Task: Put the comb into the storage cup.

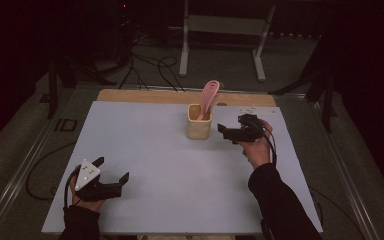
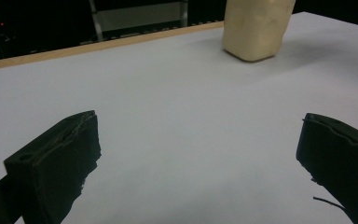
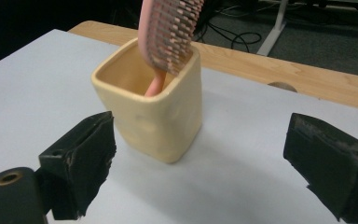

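**Brush standing in the cup, both grippers empty**

On the white table, toward its far edge, I see a cream square cup with a pink hairbrush standing in it, handle down and bristled head leaning out over the rim. My right gripper sits just beside the cup on its right, jaws spread wide and holding nothing. From the right gripper view the cup stands between and beyond the two jaws, not touched by either, and the brush rises out of it. My left gripper rests near the table's near left corner, well apart from the cup, jaws also wide and empty. Its own view shows bare table between the jaws, with the cup far ahead.
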